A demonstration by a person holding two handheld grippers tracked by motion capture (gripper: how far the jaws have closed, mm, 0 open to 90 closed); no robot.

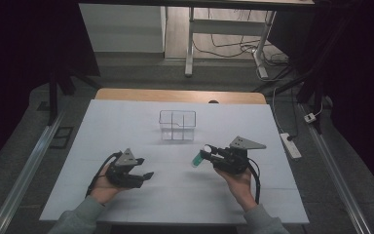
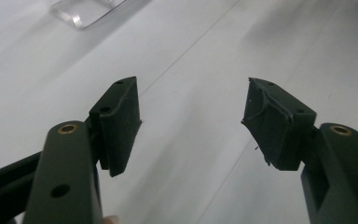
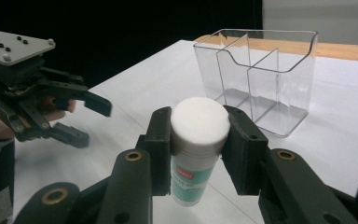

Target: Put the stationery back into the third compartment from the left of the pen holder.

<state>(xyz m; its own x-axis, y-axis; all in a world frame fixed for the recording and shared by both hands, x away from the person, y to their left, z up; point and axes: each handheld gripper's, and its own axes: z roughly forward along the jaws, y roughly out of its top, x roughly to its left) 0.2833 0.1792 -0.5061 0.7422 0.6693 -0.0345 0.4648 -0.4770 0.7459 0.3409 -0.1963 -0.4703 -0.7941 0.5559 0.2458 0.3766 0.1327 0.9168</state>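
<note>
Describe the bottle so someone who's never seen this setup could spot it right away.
Start at the white table and find the clear box with dividers near its far middle. Nearer the person and to the right of it, the right tool is shut on the bottle, just under its cap. It is the only coloured thing there: a small teal bottle with a white cap.

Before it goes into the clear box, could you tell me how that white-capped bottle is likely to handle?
The bottle looks like rigid plastic, so probably stiff and light. Its round body would likely roll if laid down. The right gripper clamps it just under the cap, so the smooth sides might slip. The clear box looks light and may slide if bumped.
</note>
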